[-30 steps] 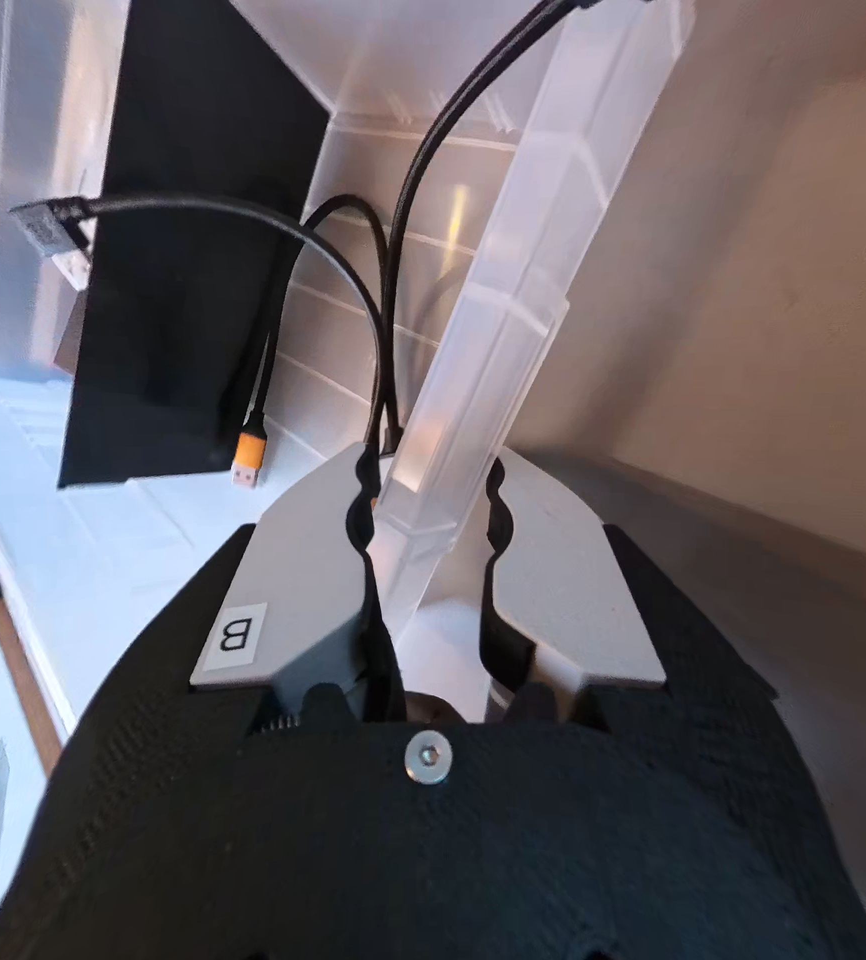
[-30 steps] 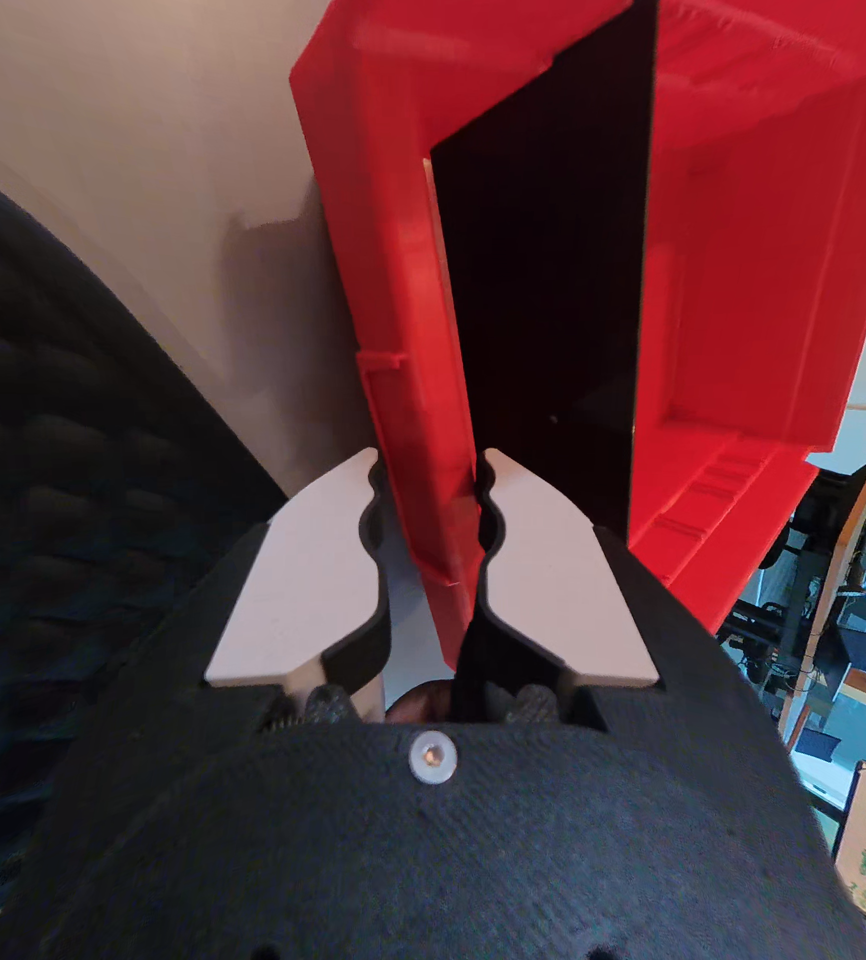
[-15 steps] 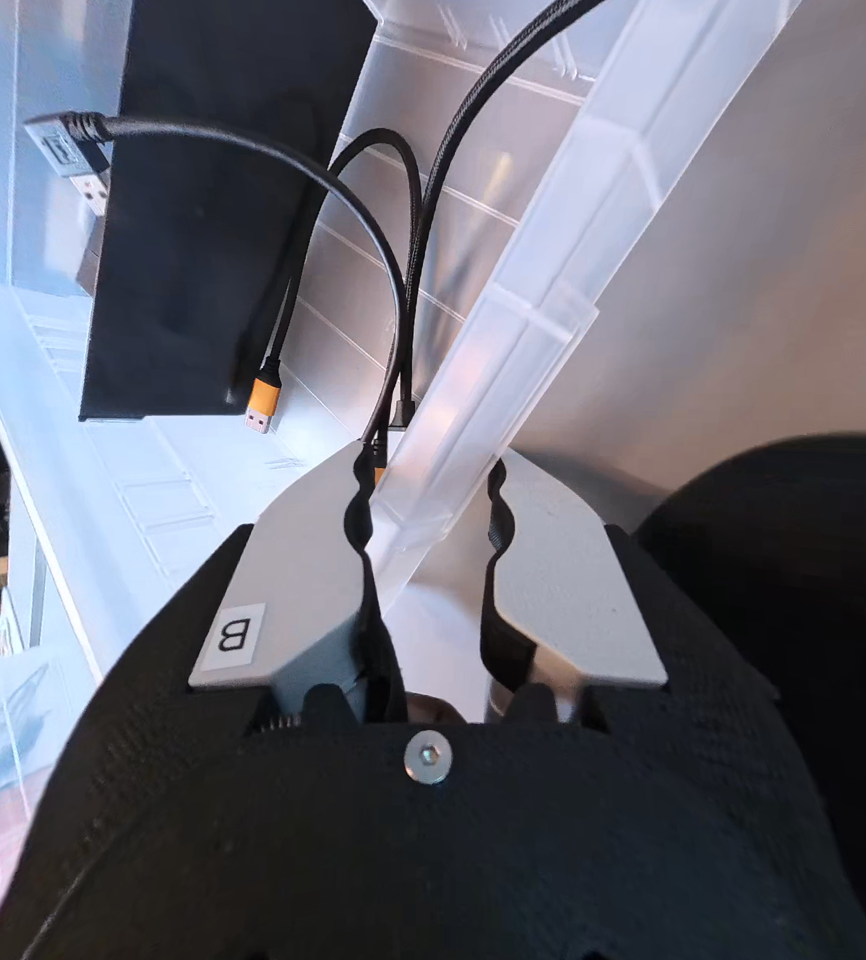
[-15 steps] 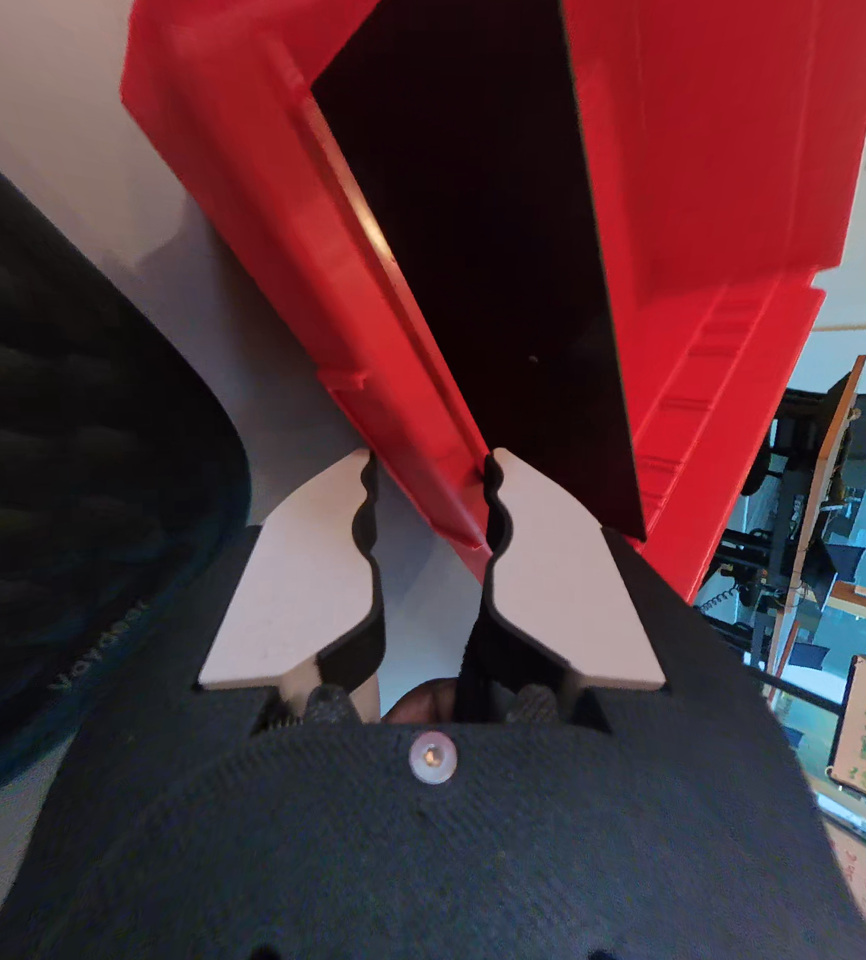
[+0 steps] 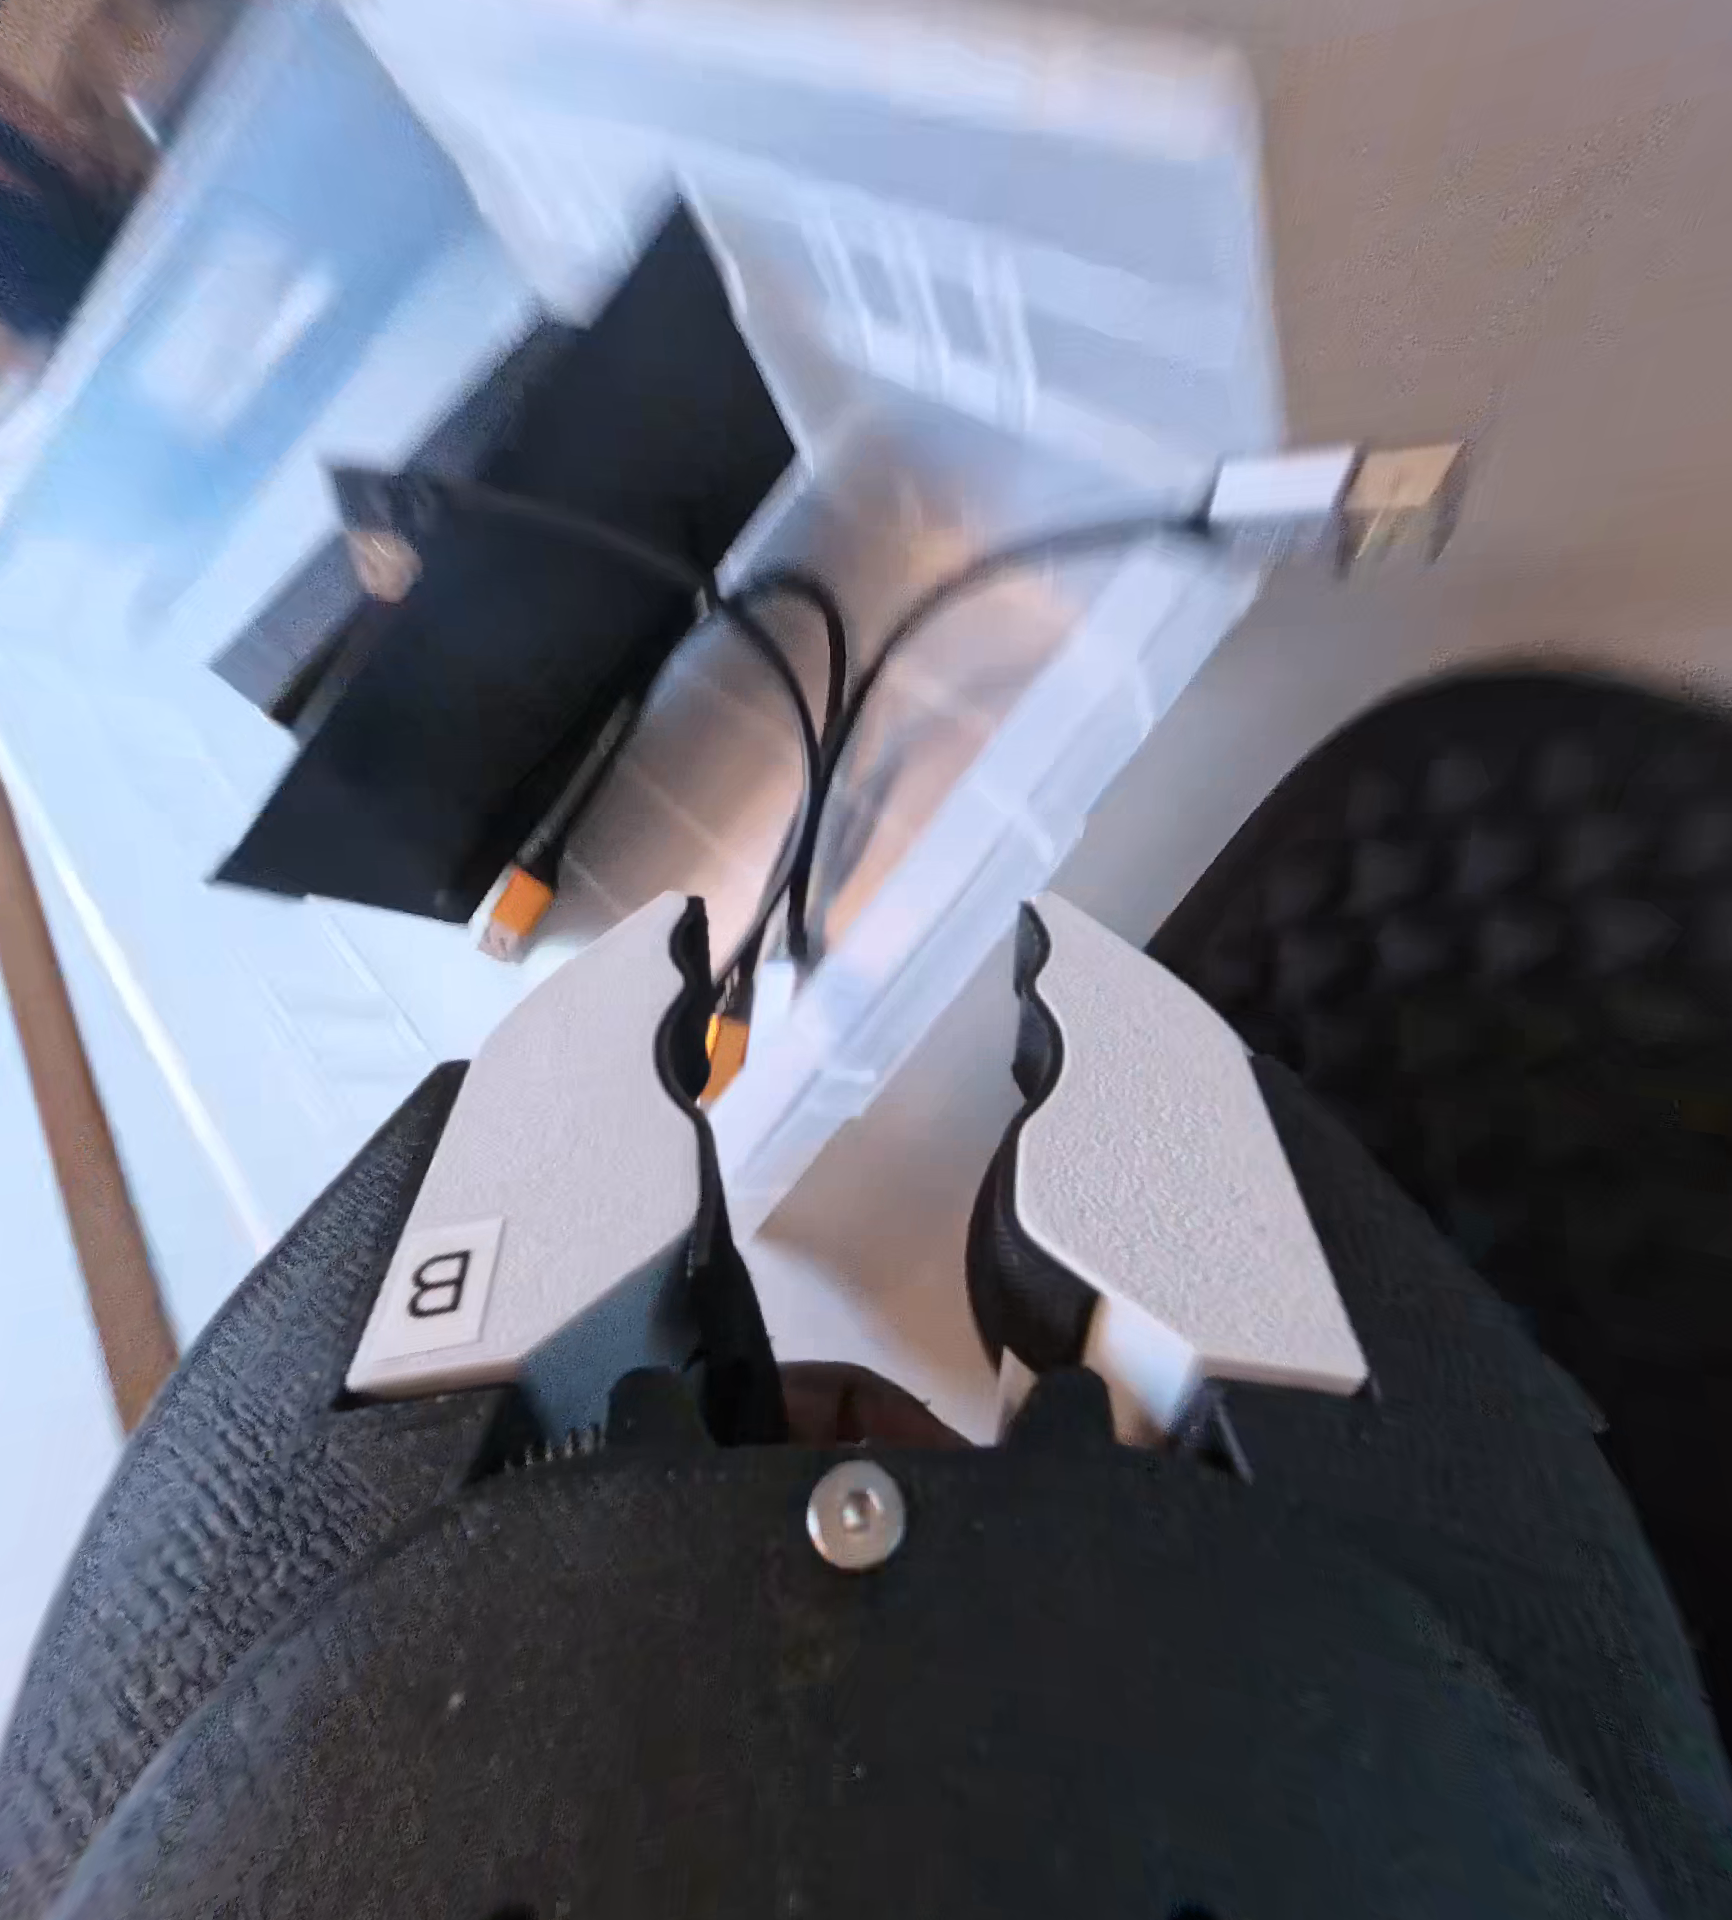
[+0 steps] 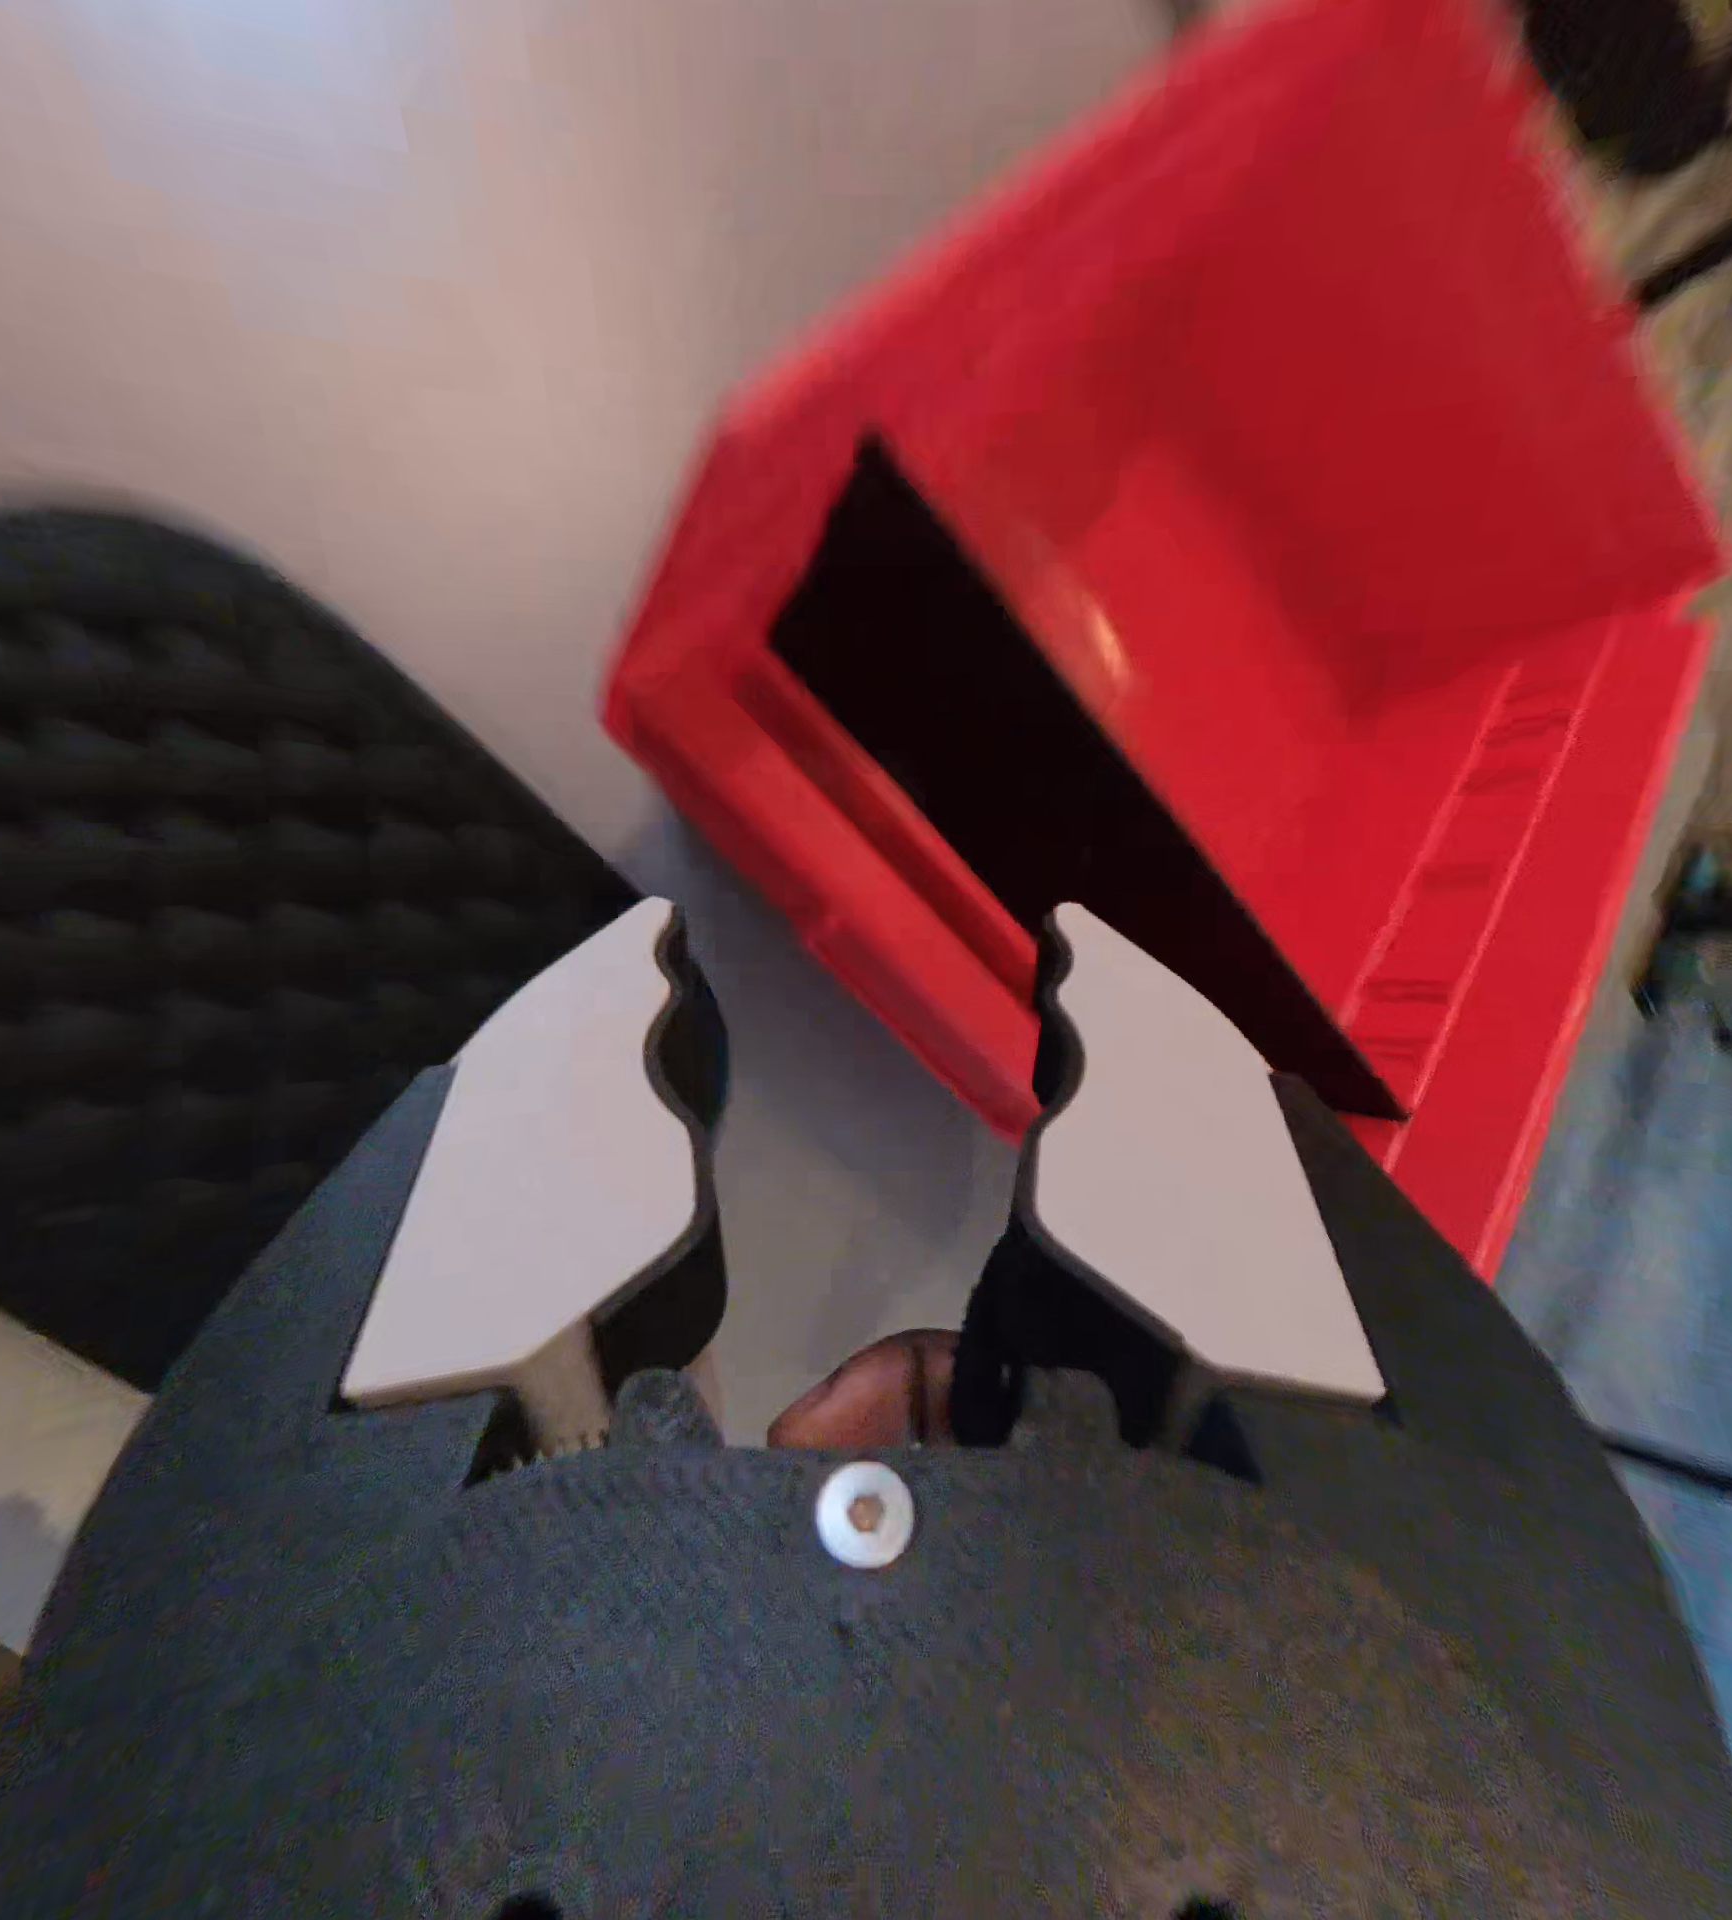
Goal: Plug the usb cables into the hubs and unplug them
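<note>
In the left wrist view my left gripper is open. The rim wall of a clear plastic bin stands between its fingers, close to the left finger, with a plain gap to the right finger. The bin holds several black USB cables, two with orange plugs, one with a silver plug sticking out over the rim, and a black divider panel. In the right wrist view my right gripper is open. A red bin with a black divider lies with its rim by the right finger. No hub is in view.
A black textured mat lies on the pale table, at the right in the left wrist view and at the left in the right wrist view. Both views are blurred by motion. Room clutter shows past the table edge.
Both grippers were shut on their bins' rim walls; both jaws have since widened and let go. Both bins have swung round in view, and the silver plug has come into view.
</note>
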A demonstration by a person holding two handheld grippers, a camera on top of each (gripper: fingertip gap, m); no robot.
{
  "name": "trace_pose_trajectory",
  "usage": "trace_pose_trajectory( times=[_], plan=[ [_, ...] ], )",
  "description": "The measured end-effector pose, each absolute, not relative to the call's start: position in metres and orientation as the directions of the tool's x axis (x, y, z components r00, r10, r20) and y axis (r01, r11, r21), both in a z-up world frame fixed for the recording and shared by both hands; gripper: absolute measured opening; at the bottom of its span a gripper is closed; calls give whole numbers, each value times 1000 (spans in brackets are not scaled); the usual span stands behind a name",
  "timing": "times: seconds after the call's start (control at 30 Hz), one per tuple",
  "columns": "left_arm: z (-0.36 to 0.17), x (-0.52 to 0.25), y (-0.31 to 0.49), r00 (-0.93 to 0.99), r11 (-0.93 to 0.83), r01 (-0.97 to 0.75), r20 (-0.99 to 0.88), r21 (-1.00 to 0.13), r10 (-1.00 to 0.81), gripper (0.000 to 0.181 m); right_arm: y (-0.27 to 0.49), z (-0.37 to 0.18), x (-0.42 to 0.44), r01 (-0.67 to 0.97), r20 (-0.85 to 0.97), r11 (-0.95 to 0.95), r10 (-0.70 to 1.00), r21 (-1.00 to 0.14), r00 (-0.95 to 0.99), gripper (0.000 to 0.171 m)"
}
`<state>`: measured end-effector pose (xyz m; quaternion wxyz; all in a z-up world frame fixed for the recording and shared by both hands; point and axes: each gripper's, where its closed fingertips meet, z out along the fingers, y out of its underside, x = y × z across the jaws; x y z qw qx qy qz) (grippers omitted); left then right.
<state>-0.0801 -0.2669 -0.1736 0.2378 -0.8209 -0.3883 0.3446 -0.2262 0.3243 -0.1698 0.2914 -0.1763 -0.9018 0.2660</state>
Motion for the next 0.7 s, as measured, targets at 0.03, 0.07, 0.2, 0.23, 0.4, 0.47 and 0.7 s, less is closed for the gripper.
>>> trace_pose_trajectory(
  times=[0.03, 0.07, 0.2, 0.23, 0.4, 0.47, 0.7],
  plan=[
    [-151, -82, -260, 453, -523, 429, -326, -736, 830, 55, 309, -149, -221, 104, 415, 731, 491, -674, -766, 64],
    [-128, -85, -256, 454, -470, 388, -280, -793, 846, 57, 291, -124, -216, 18, 413, 652, 500, -758, -761, 64],
    [-68, -124, -261, 470, -404, 348, -216, -846, 856, 57, 213, -37, -187, -297, 370, 225, 456, -928, -809, 69],
    [-62, -140, -265, 473, -412, 366, -215, -834, 854, 57, 192, -29, -181, -319, 349, 141, 411, -937, -842, 70],
    [-80, -230, -283, 577, -545, 515, -203, -661, 791, 57, 98, -56, -168, -230, 229, 4, 120, -973, -966, 80],
    [-105, -255, -292, 645, -624, 564, -183, -541, 742, 56, 77, -65, -169, -156, 153, -62, 51, -986, -987, 78],
    [-184, -296, -312, 772, -768, 612, -70, -189, 632, 59, 82, -94, -180, -26, 22, -67, 49, -997, -999, 73]
  ],
)
